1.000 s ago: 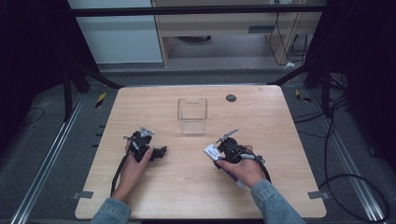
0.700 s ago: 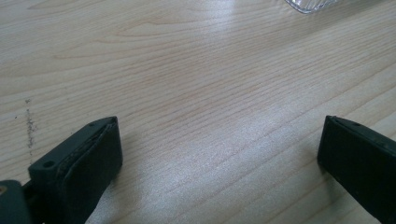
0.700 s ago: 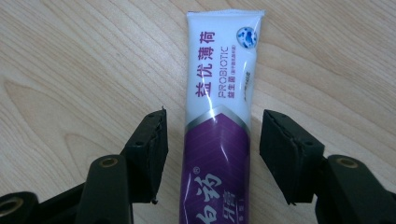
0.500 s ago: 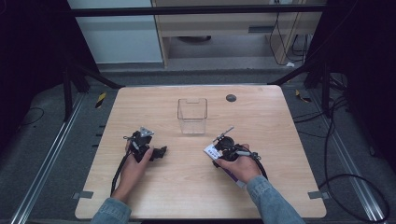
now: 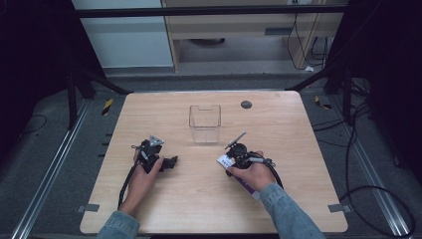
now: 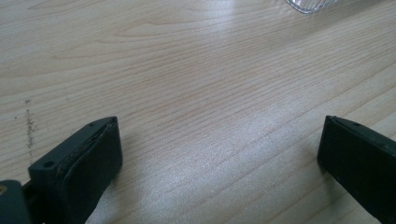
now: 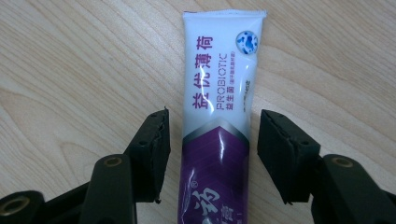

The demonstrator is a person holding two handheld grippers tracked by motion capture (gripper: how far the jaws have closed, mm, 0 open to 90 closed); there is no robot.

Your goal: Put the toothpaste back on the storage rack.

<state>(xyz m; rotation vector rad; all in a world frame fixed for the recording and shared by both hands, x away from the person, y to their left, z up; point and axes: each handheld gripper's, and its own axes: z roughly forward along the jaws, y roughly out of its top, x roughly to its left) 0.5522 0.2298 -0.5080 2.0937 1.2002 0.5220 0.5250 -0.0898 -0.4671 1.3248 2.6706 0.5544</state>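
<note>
beyond tube (image 7: 219, 116), clear box (image 5: 204, 123) unobstructed; right tongs (image 7: 212, 149) straddle tube, gaps showing; left tongs (image 6: 219, 158) wide.

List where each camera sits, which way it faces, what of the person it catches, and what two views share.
High view: above the person's side, looking forward and down on the wooden table; both forearms, left gripper, right gripper, clear plastic container.
Left gripper view: rides the left gripper, facing bare tabletop; jaws wide apart.
Right gripper view: rides the right gripper, looking down; jaws flank the toothpaste tube, narrow gaps each side.
Shared: high and left gripper views both show the container.
</note>
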